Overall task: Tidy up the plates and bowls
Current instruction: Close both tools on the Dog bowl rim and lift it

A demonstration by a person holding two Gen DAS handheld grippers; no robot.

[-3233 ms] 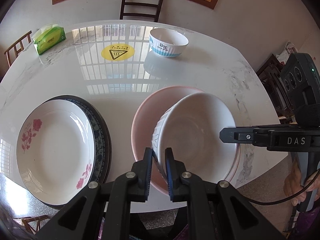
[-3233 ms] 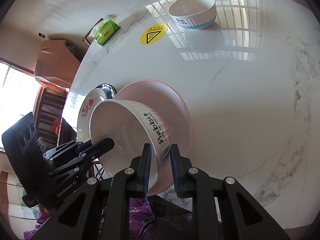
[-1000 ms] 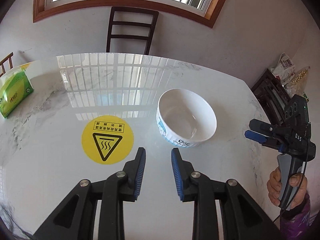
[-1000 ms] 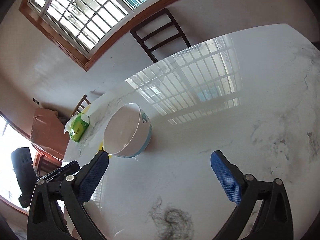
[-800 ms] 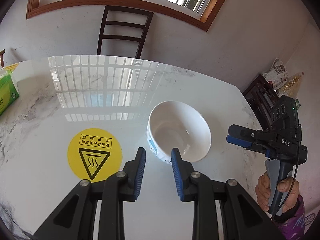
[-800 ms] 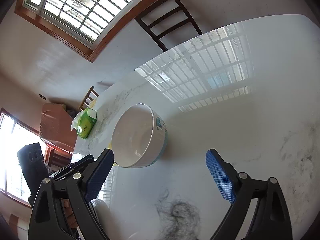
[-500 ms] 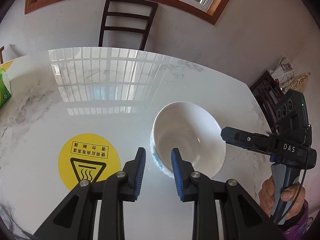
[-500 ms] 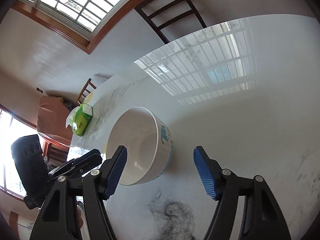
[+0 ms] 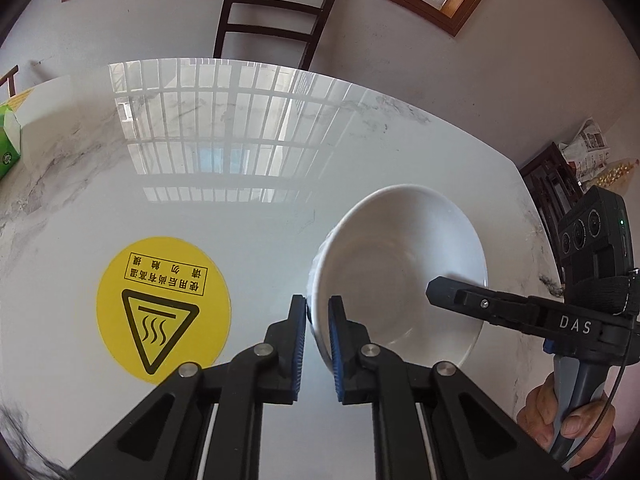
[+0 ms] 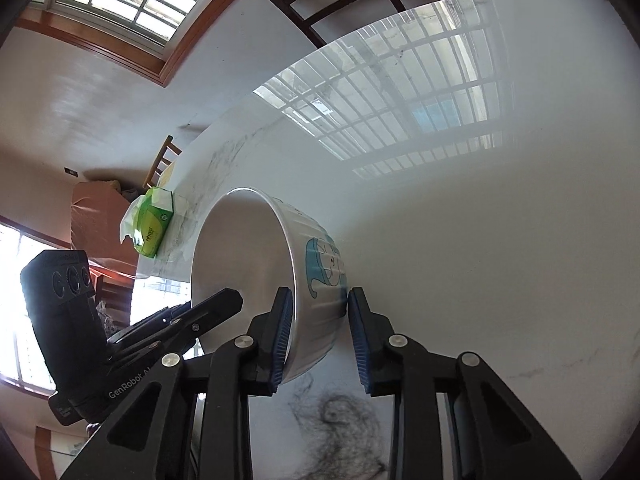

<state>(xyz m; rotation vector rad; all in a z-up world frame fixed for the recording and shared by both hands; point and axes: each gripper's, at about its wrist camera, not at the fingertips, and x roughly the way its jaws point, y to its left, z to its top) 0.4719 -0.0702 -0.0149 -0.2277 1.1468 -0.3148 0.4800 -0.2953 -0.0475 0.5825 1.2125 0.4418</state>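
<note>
A white bowl (image 9: 400, 264) with a blue picture on its outer wall (image 10: 324, 264) stands on the white marble table (image 9: 240, 208). My left gripper (image 9: 317, 302) has the bowl's left rim between its blue pads, and its jaws are closing onto it. My right gripper (image 10: 320, 292) straddles the opposite wall, one pad inside and one outside, its jaws closing too. In the left wrist view a black finger (image 9: 460, 296) of the right gripper reaches over the bowl's right side.
A round yellow hot-surface sticker (image 9: 164, 304) lies left of the bowl. A green tissue pack (image 10: 154, 224) sits near the table's left edge. A dark chair (image 9: 276, 12) stands behind the far edge. A dark tangle (image 10: 336, 420) lies beside the right gripper.
Both grippers came down onto the blue-pictured bowl. The right jaws closed from wide open onto its wall, and the left jaws narrowed onto its rim.
</note>
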